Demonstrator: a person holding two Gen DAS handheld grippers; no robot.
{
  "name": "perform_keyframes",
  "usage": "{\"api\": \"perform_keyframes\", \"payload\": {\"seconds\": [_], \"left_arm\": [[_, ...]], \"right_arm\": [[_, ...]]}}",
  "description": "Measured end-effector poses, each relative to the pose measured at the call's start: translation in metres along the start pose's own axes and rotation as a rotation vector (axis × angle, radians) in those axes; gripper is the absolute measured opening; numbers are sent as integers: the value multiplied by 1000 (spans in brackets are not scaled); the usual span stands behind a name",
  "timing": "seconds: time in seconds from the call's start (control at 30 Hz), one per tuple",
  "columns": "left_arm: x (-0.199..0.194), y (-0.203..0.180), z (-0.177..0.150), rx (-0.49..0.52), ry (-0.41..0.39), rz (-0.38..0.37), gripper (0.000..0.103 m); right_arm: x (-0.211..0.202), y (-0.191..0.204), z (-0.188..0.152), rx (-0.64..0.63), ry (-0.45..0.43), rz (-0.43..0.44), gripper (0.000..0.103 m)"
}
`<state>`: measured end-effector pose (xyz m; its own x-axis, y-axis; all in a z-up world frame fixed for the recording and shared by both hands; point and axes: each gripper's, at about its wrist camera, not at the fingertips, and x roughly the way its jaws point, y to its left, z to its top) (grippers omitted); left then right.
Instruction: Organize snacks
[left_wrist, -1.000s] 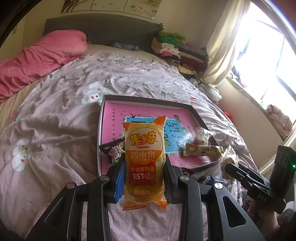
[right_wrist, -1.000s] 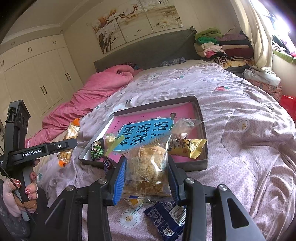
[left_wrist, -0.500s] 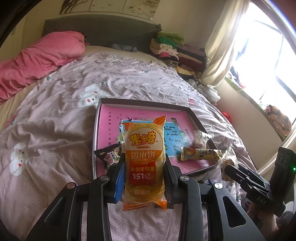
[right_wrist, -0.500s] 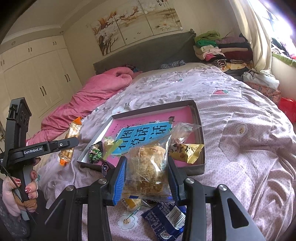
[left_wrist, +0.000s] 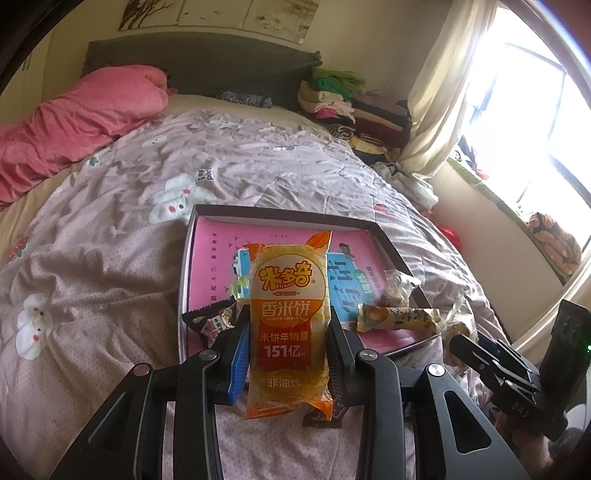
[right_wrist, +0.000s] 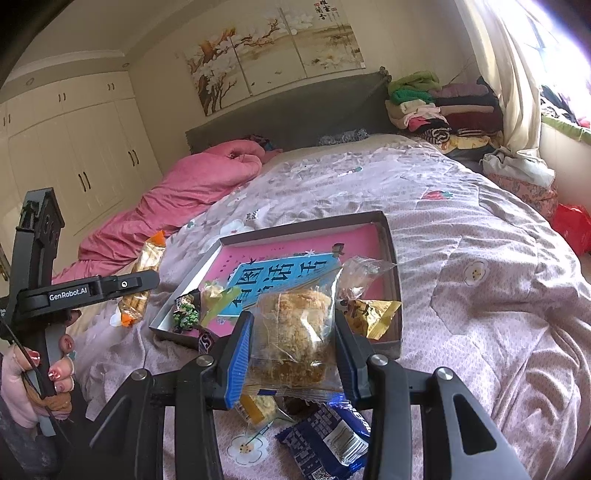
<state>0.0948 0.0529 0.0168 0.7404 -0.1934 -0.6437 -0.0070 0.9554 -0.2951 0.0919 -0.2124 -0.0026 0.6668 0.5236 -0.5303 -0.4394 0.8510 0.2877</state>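
Bed (right_wrist: 461, 229), white wardrobe (right_wrist: 74, 155), bright window (left_wrist: 524, 103), wall painting (right_wrist: 273, 51).

Both cams are wrist fisheyes, sitting low behind their own fingers and tilted down across the bed (left_wrist: 110, 258) toward the headboard (right_wrist: 295, 110). Left cam: close over the box tray (left_wrist: 280, 214) at frame centre, window at right edge, right gripper (left_wrist: 458, 343) at lower right. Right cam: same tray (right_wrist: 391, 236) centre, wardrobe at upper left, left gripper (right_wrist: 151, 277) at left edge. Shared: tray, bedspread, pink quilt (left_wrist: 74, 122), clothes pile (right_wrist: 436, 107).
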Motion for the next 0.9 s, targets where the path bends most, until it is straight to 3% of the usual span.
{"api": "perform_keyframes", "payload": {"seconds": [0.37,0.9], "left_arm": [[5,1,5,-4,-2,0,37],[25,-4,11,8,1,-1,37]], "right_arm": [[2,6,7,-51,-38,-11,42],[7,-14,20,-19,-78,-55,42]]}}
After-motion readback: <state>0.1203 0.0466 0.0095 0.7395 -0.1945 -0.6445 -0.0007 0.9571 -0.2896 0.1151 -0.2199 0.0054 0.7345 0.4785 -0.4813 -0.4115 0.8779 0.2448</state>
